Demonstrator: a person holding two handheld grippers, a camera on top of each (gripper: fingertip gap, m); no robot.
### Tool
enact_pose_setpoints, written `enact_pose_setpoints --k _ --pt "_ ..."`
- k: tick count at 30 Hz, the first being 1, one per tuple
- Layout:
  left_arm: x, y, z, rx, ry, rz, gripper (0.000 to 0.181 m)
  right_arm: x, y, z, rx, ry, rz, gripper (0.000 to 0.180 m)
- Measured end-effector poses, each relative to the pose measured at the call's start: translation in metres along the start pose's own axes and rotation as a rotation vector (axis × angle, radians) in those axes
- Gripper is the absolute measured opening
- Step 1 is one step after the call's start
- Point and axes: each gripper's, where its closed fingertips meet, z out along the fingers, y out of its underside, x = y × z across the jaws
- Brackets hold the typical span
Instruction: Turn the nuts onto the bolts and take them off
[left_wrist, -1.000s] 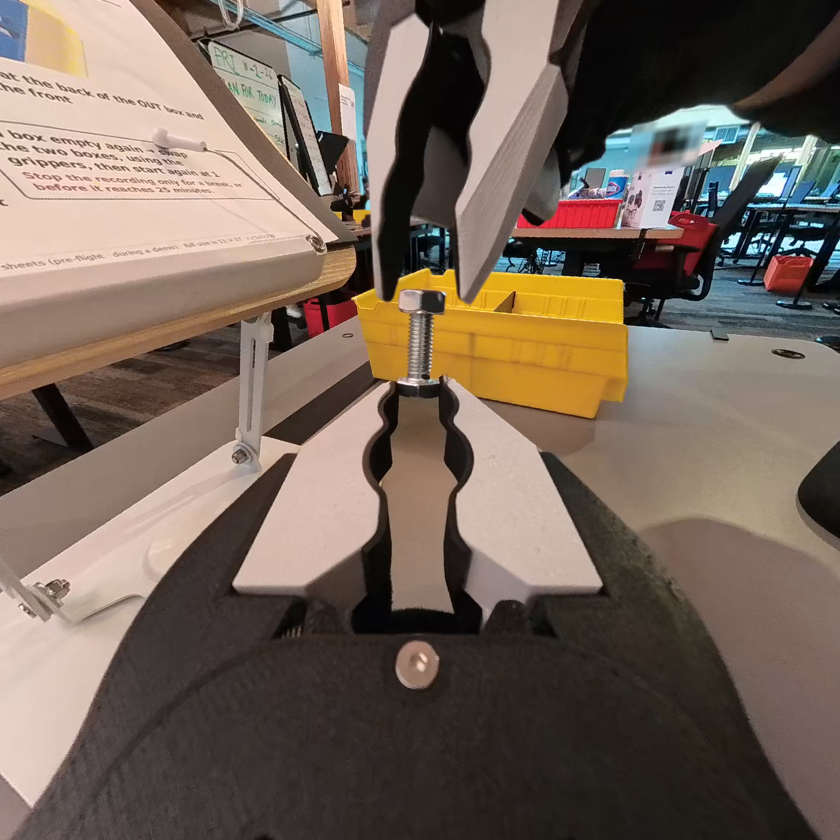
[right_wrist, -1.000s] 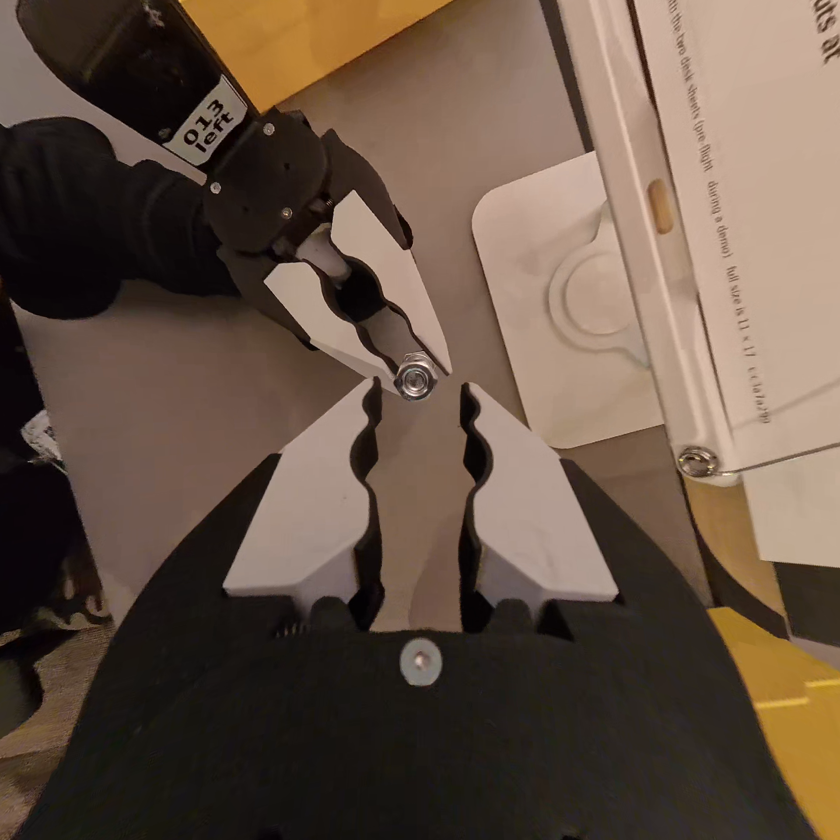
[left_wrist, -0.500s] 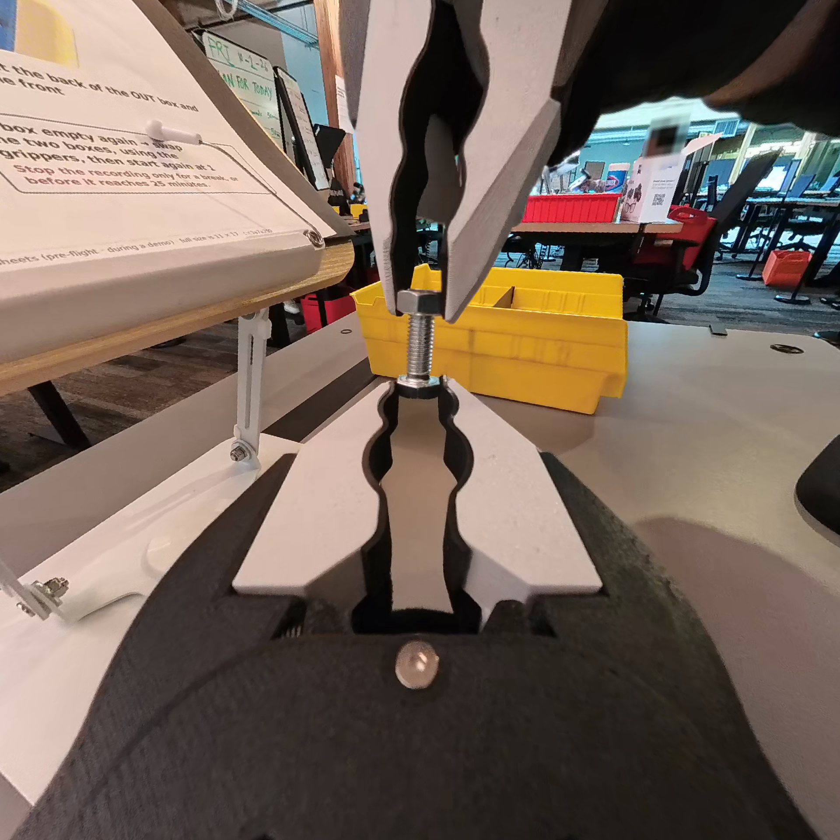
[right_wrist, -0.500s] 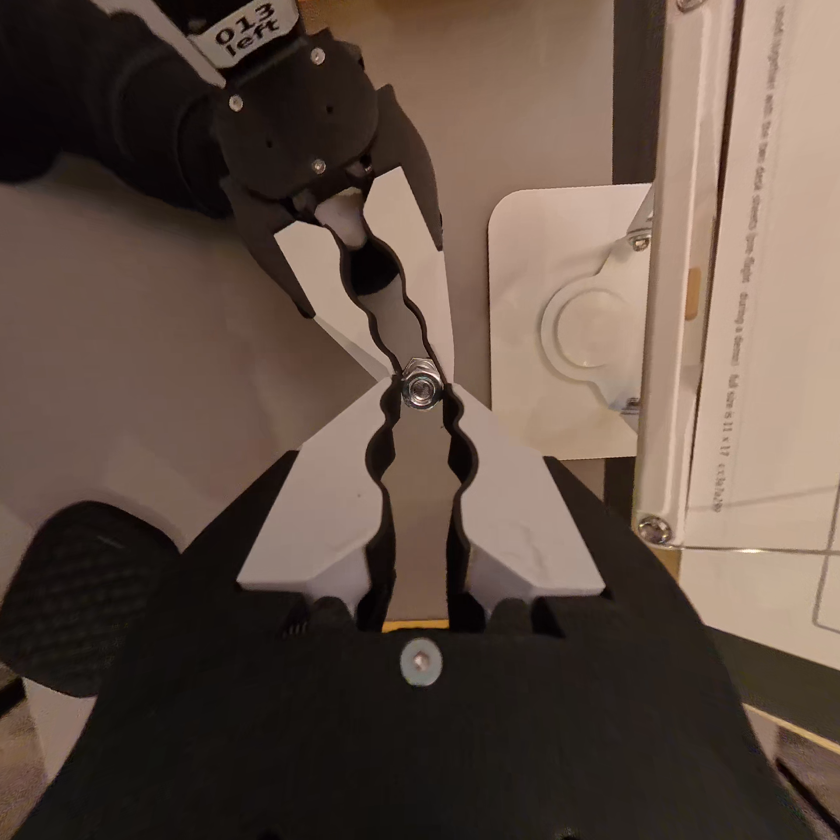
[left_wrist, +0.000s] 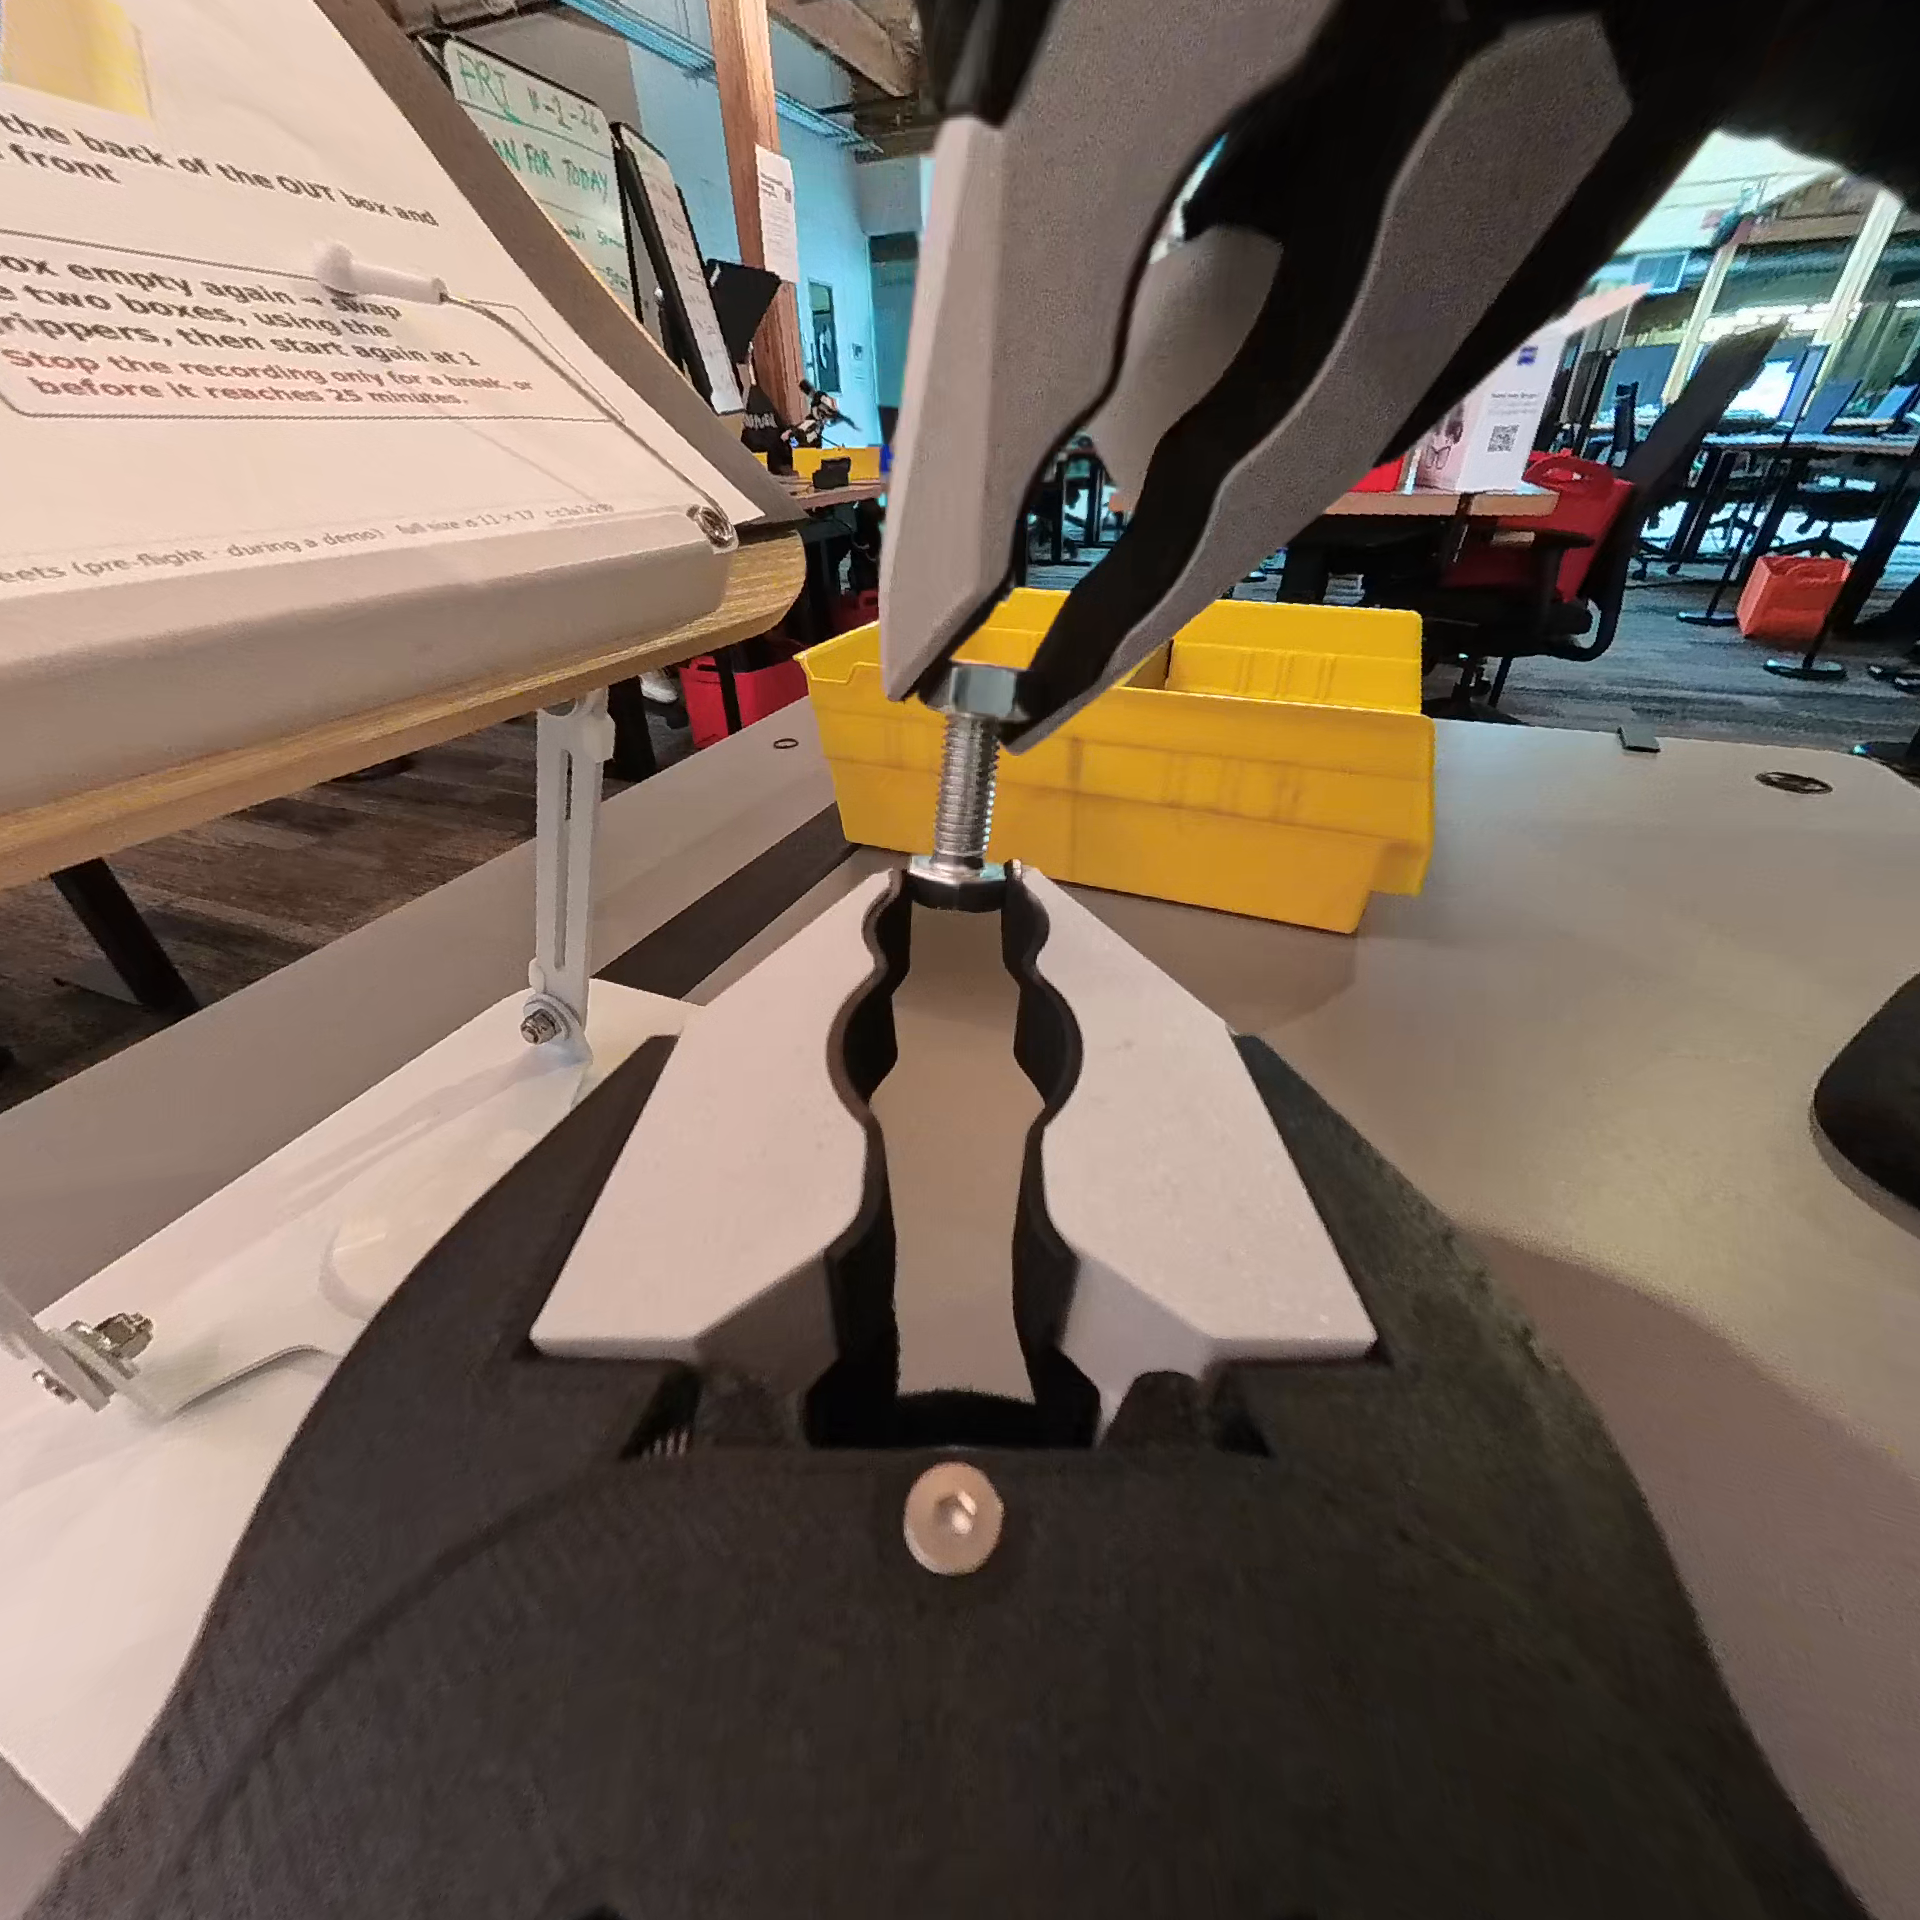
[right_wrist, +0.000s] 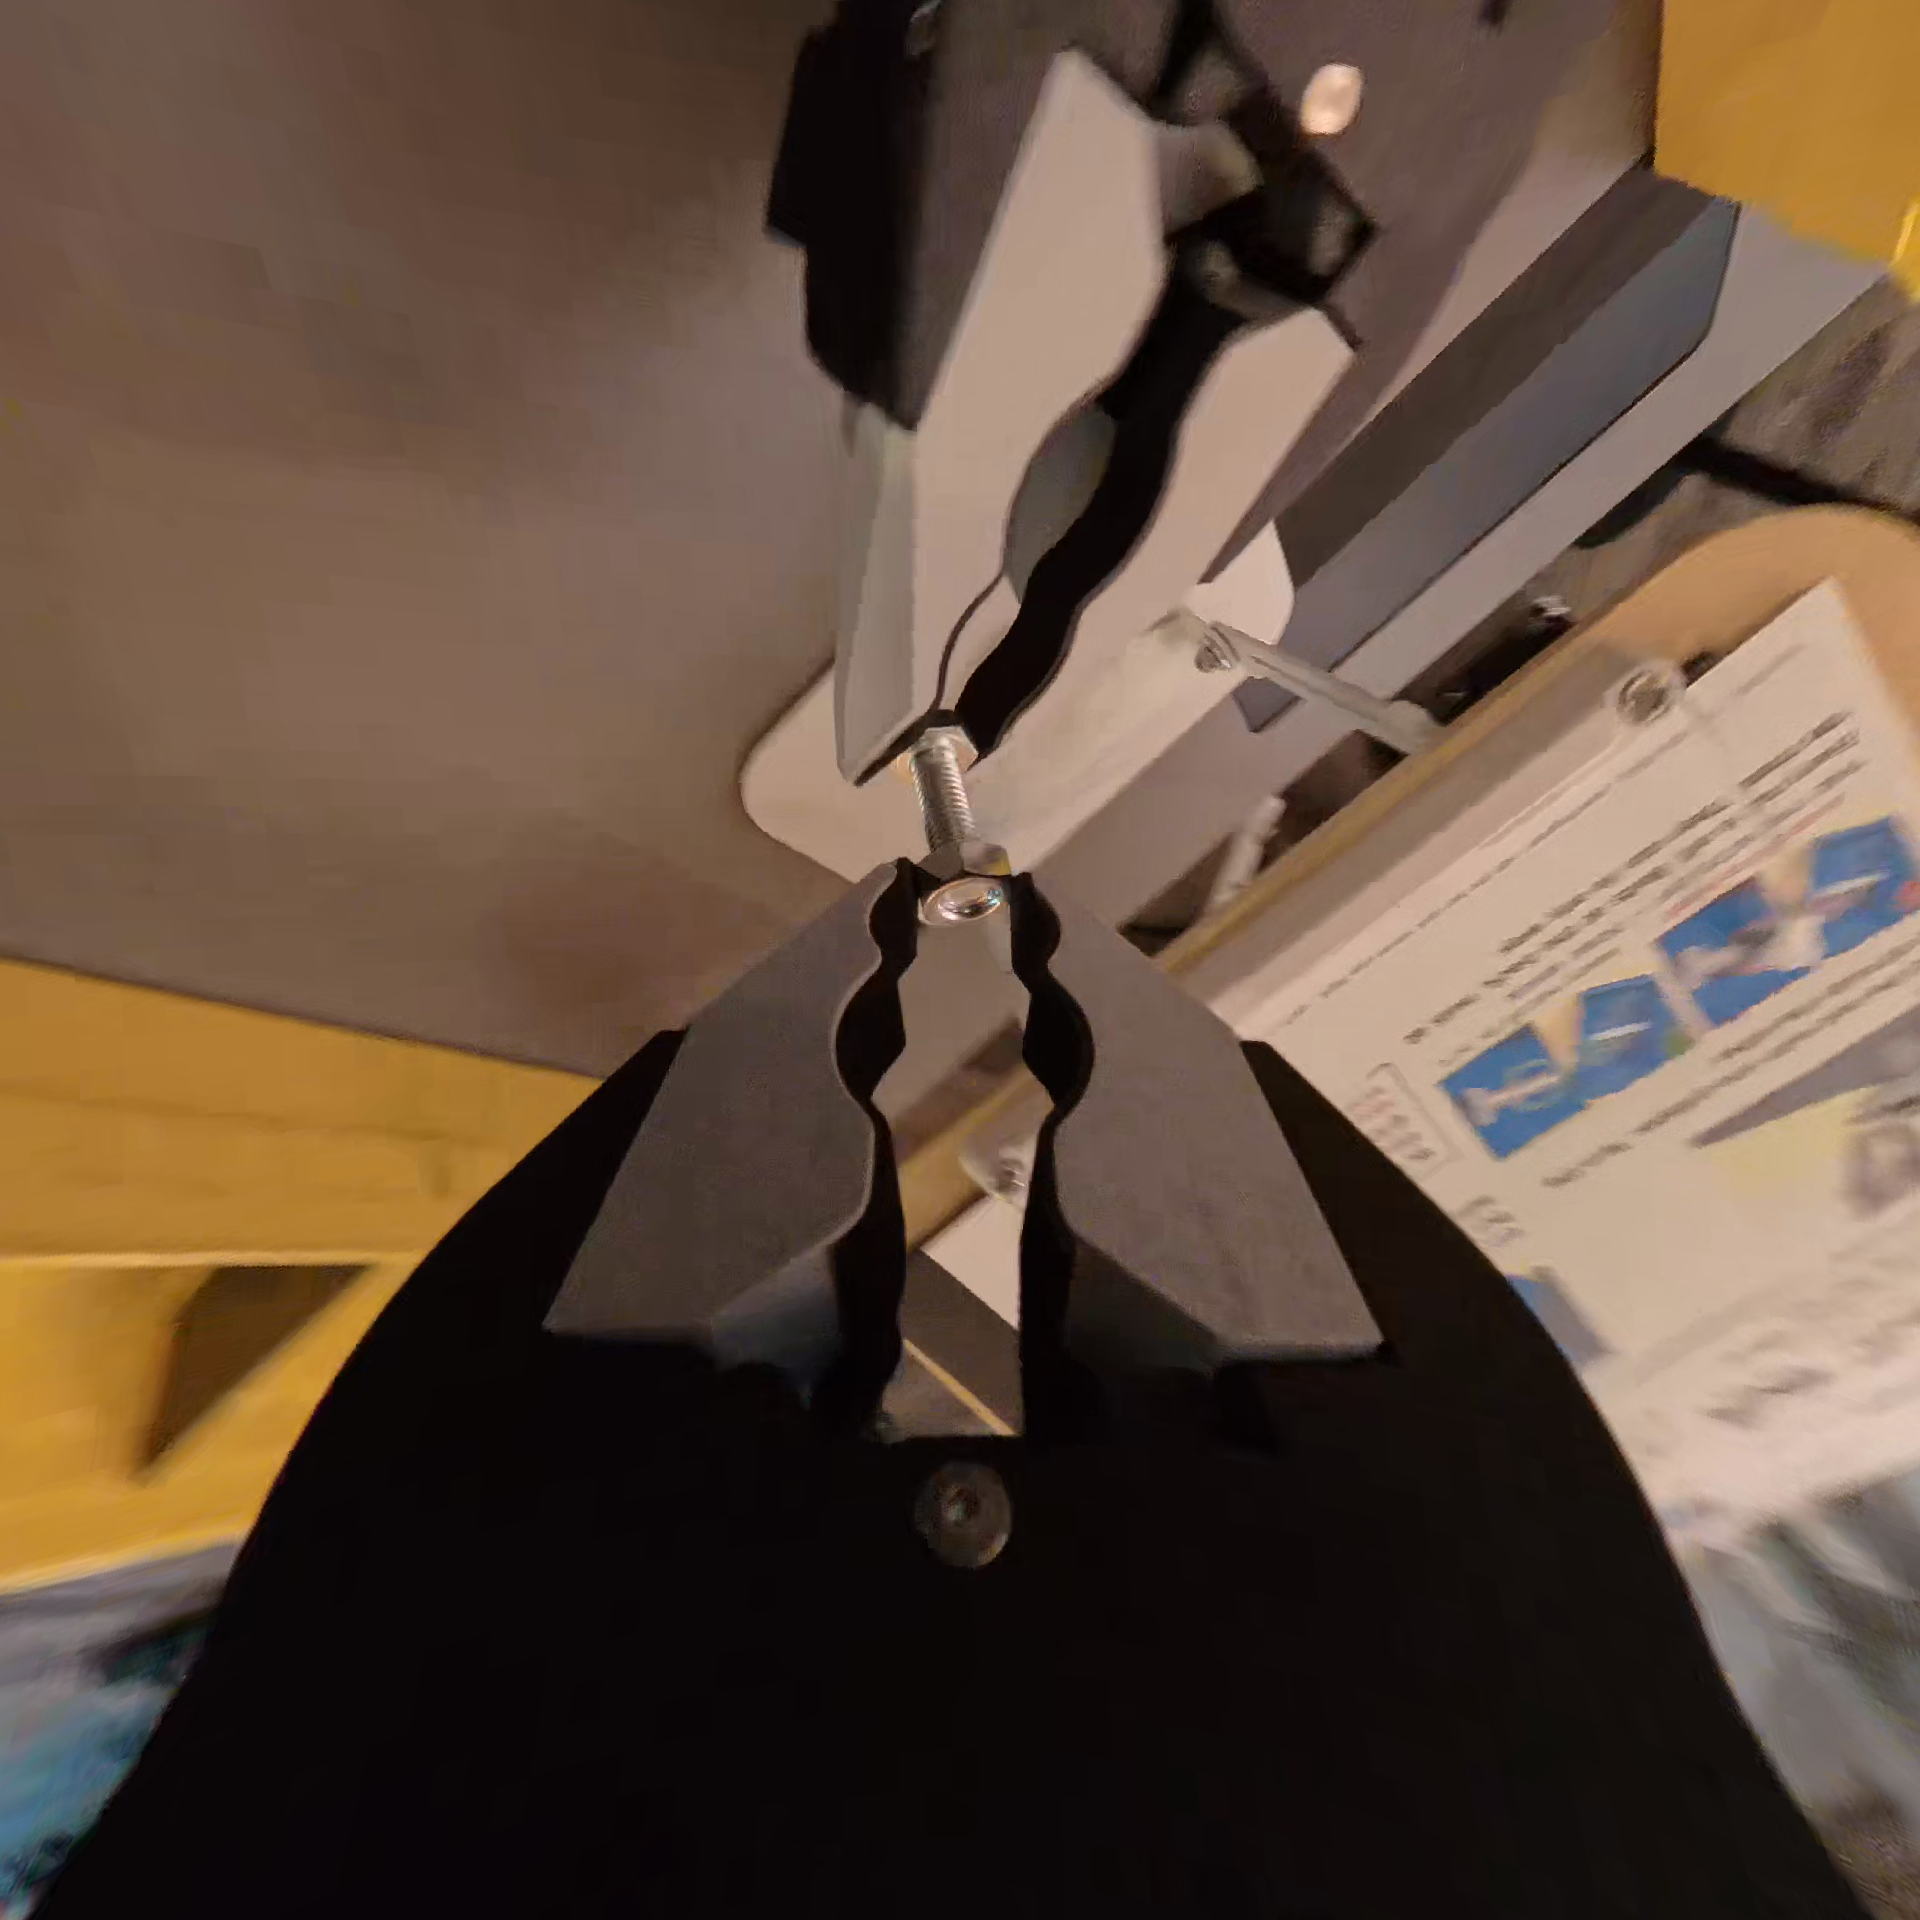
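Open-plan office workshop: desk rows (left_wrist: 1766, 447), office chairs (left_wrist: 1538, 582), whiteboard (left_wrist: 530, 156), yellow parts bin (left_wrist: 1195, 821).

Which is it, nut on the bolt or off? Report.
On. The nut sits at the tip of the bolt, bare thread beyond it; the right gripper pinches it, the left gripper holds the head.
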Motion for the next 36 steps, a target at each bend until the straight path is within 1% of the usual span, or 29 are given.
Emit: enact_pose_setpoints --k 4,5,7,8,10,12,13,17,19,21,22,25,29,32,36 --pt "-0.002 -0.003 -0.002 0.015 -0.001 -0.018 0.016 0.008 0.003 0.0 -0.215 0.166 -0.315 0.016" --pt "-0.003 -0.002 -0.002 0.015 -0.002 -0.018 0.016 0.009 0.003 0.0 -0.247 0.187 -0.35 0.016" --pt "-0.003 -0.002 -0.002 0.013 -0.003 -0.015 0.016 0.011 0.003 0.0 -0.256 0.201 -0.317 0.017" --pt "-0.003 -0.003 -0.002 0.018 -0.003 -0.019 0.016 0.011 0.004 0.0 -0.244 0.202 -0.276 0.022" --pt "-0.002 -0.003 -0.002 0.016 -0.003 -0.008 0.015 0.013 0.011 -0.001 -0.207 0.184 -0.142 0.029" --pt "-0.002 -0.004 -0.002 0.018 -0.005 -0.005 0.016 0.01 0.008 -0.006 -0.071 0.136 0.061 0.035" --pt "-0.002 -0.004 -0.003 0.02 -0.007 -0.006 0.016 0.009 0.007 -0.008 -0.002 0.096 0.199 0.041" --pt "-0.004 -0.005 -0.003 0.023 -0.017 -0.005 0.016 0.006 0.009 -0.013 0.211 -0.064 0.719 0.04" --pt "-0.004 -0.005 -0.002 0.022 -0.018 -0.003 0.016 0.008 0.006 -0.015 0.338 -0.156 0.975 0.034" --pt "-0.003 -0.004 -0.002 0.02 -0.018 0.0 0.016 0.007 0.002 -0.014 0.444 -0.257 1.164 0.036" --pt "-0.003 -0.004 -0.002 0.019 -0.019 0.002 0.016 0.005 0.001 -0.012 0.472 -0.293 1.22 0.037" --pt "-0.002 -0.004 -0.001 0.017 -0.018 0.005 0.016 0.002 -0.003 -0.005 0.516 -0.345 1.284 0.036" --pt "-0.002 -0.003 -0.001 0.015 -0.017 0.003 0.016 0.001 -0.005 -0.005 0.555 -0.369 1.292 0.015" --pt "-0.003 -0.002 -0.001 0.014 -0.017 -0.002 0.016 0.001 -0.006 -0.004 0.553 -0.358 1.252 0.015" --pt "-0.002 -0.002 0.0 0.01 -0.015 0.0 0.016 -0.001 -0.005 -0.004 0.502 -0.338 1.128 0.015"
